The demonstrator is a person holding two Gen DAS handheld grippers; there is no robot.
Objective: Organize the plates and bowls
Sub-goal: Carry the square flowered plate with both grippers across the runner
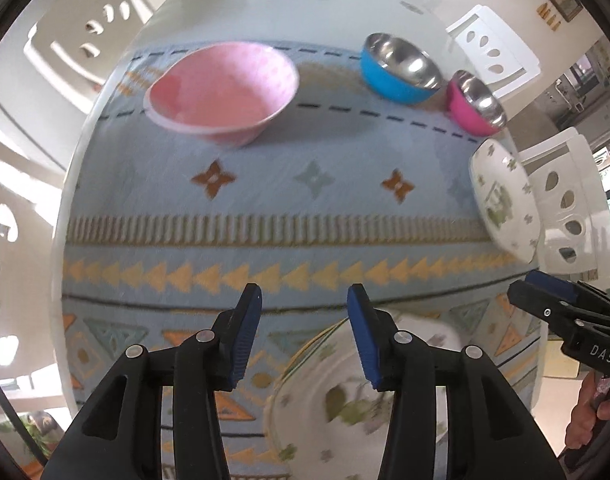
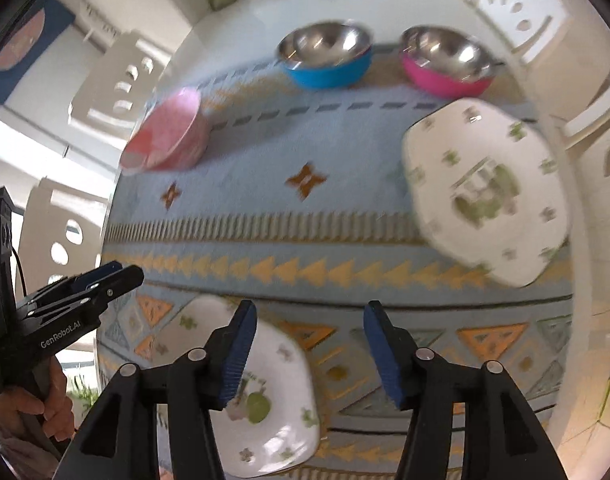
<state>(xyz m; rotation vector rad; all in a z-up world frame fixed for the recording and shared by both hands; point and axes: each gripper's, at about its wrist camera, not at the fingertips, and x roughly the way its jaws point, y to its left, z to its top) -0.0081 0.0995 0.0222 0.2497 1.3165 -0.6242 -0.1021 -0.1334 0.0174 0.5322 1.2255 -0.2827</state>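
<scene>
In the left wrist view the left gripper (image 1: 303,300) fills the bottom centre, its blue-padded fingers (image 1: 247,332) parted with nothing between them; only the patterned cloth (image 1: 265,200) shows through the gap. Just below and right of the gap, partly hidden by the right-hand finger, lies a white plate with green motifs (image 1: 337,404), flat on the cloth at the table's near edge. Further out, in the upper left of that frame, a pink bowl (image 1: 221,92) stands on the cloth. In the upper right a blue steel-lined bowl (image 1: 401,68) and a magenta steel-lined bowl (image 1: 475,104) stand just beside each other; whether they touch cannot be told. At the right edge a second white plate (image 1: 505,200) lies near the table rim. The right gripper (image 1: 545,284) shows at the lower right, gripped by a hand (image 1: 593,416).

In the right wrist view the right gripper (image 2: 309,312) sits bottom centre, its fingers (image 2: 385,352) spread apart and empty over the cloth (image 2: 305,220). The near white plate (image 2: 273,392) lies under the left-hand finger, lower left of centre. The second plate (image 2: 485,188) sits at the right, blurred. The blue bowl (image 2: 329,58) and magenta bowl (image 2: 445,60) stand at the top, the pink bowl (image 2: 169,136) at the upper left. The left gripper (image 2: 125,270) enters from the left edge, held by a hand (image 2: 29,408). White chairs (image 2: 121,80) ring the table (image 2: 345,0).
</scene>
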